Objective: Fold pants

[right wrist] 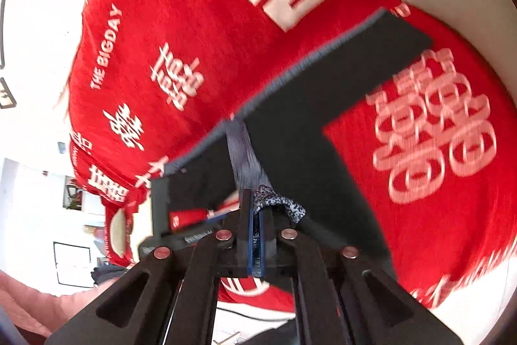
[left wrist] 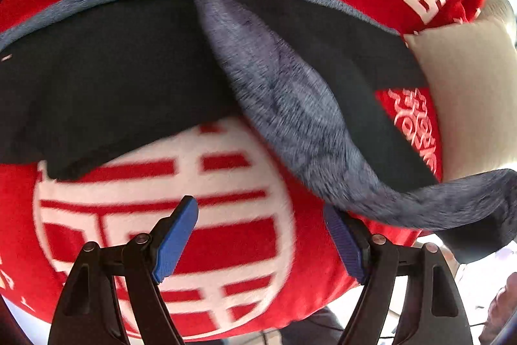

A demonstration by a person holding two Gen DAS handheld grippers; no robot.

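The pants [left wrist: 129,80] are black outside with grey fleece lining [left wrist: 290,105]. They lie spread on a red blanket [left wrist: 232,241] with white characters. My left gripper [left wrist: 261,235] is open and empty, its blue pads just in front of the pants' near edge. My right gripper [right wrist: 257,215] is shut on a grey fleecy fold of the pants [right wrist: 278,202] and holds it up. The rest of the pants [right wrist: 316,105] stretches away across the blanket [right wrist: 161,21].
A cream cushion or sofa part [left wrist: 468,92] lies to the right of the blanket. White floor or furniture [right wrist: 38,21] shows beyond the blanket's edge. A hand [right wrist: 29,303] shows at the lower left of the right wrist view.
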